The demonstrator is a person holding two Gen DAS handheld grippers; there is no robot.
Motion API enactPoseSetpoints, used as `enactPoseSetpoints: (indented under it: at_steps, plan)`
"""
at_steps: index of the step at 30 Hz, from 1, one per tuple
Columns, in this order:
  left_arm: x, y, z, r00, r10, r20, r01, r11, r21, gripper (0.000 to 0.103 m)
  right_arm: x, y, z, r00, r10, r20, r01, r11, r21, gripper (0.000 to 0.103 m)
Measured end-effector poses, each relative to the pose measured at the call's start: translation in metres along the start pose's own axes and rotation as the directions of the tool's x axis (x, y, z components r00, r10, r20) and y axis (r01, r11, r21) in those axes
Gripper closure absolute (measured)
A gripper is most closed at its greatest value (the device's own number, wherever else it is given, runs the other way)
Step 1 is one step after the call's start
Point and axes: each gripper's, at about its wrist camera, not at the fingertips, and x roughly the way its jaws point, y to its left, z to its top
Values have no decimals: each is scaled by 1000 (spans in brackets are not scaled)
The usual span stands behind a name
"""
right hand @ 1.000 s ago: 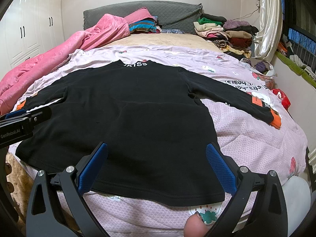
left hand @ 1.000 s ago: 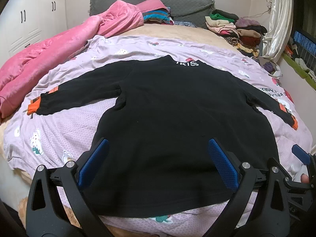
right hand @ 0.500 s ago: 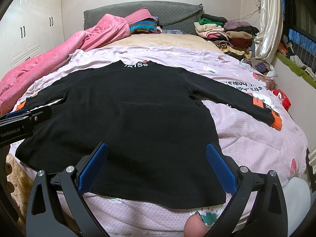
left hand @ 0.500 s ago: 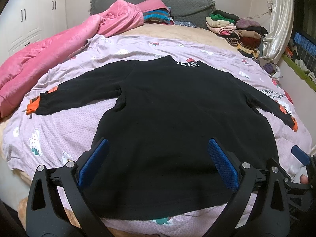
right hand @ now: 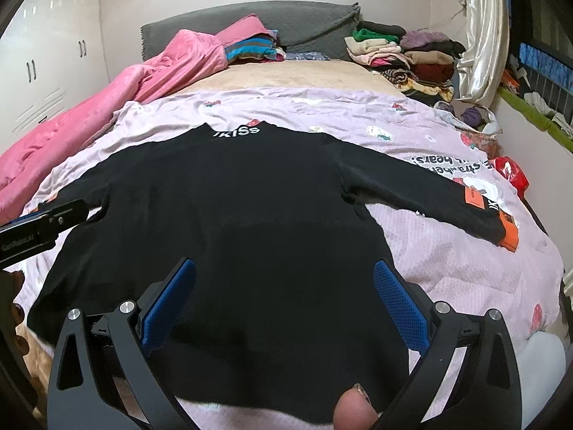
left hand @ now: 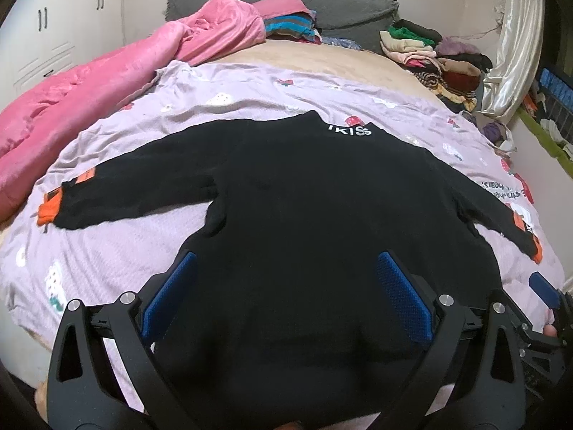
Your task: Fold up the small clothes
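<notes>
On the bed (left hand: 322, 68), over a lilac printed sheet (left hand: 114, 236), a black long-sleeved top (left hand: 322, 233) is laid flat with both sleeves spread outward and the neck turned toward the grey headboard (left hand: 340, 10). White lettering is seen at the collar, and orange patches are seen at both cuffs. The hem of the top lies nearest the cameras, close to the foot edge of the bed.

The left tool (left hand: 286, 290) is held over the lower left part of the top, its blue-padded fingers (left hand: 401, 294) spread wide apart with nothing between them; whether the tips touch the cloth cannot be told. The right tool (right hand: 284, 294) is held over the lower right part of the top in the same manner, jaws wide apart and gripping nothing. In the right wrist view the left tool's side is seen at the left edge, above the left sleeve, and a fingertip (right hand: 354, 412) of the person is seen at the bottom edge.

A pink blanket (left hand: 118, 82) is bunched along the left side of the bed, up to the headboard. A striped folded item (left hand: 290, 28) is placed beside it at the head. A pile of folded clothes (left hand: 429, 53) is stacked at the far right corner, next to a pale curtain (left hand: 515, 53). White wardrobe doors (right hand: 46, 68) are seen at the left.
</notes>
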Motion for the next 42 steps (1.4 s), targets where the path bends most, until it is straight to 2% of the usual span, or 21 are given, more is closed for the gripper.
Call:
enactPoseSetpoints:
  at_steps: [12, 25, 32, 35, 42]
  plan:
    - [40, -22, 42, 998, -41, -42, 42, 998, 45, 9, 36, -48, 32, 999, -21, -29, 25, 991, 130, 4]
    - [78, -56, 66, 993, -72, -91, 80, 993, 89, 9, 61, -128, 42, 989, -136, -53, 146, 946, 288, 4]
    - [95, -73, 75, 992, -77, -98, 87, 991, 106, 9, 74, -176, 37, 975, -202, -94, 222, 897, 382, 4]
    - [105, -81, 78, 990, -86, -113, 100, 988, 121, 9, 80, -198, 33, 967, -227, -116, 255, 868, 427, 4]
    - [133, -97, 85, 988, -56, -147, 77, 987, 144, 9, 88, -248, 20, 956, -247, -159, 293, 794, 533, 4]
